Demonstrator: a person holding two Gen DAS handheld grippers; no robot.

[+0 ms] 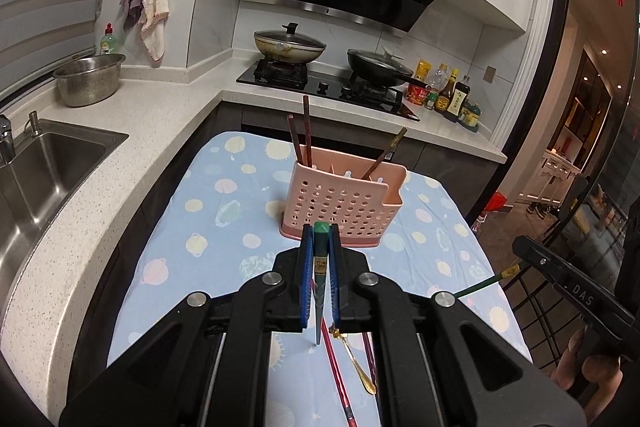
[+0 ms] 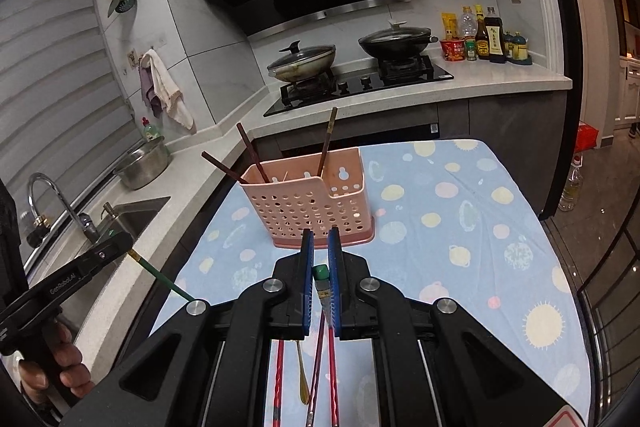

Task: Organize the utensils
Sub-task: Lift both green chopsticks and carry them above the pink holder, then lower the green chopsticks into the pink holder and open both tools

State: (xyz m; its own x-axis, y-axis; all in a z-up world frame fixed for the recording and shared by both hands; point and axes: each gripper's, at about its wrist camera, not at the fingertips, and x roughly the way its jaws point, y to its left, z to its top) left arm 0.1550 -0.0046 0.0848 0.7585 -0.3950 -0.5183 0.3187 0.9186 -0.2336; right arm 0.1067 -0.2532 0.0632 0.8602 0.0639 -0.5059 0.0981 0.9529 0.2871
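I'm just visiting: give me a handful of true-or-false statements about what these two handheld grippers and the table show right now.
1. Each gripper, left gripper and right gripper, is clamped on a green chopstick. True.
2. The pink utensil holder is empty. False: three brown chopsticks stand in it.
3. A gold spoon lies on the tablecloth. True.
4. The holder lies on its side. False: it stands upright.

Perforated matt pink plastic holder [image 1: 340, 203], wrinkled printed cloth [image 1: 200, 219], brushed steel sink [image 1: 52, 163], glossy black hob [image 2: 360, 87]
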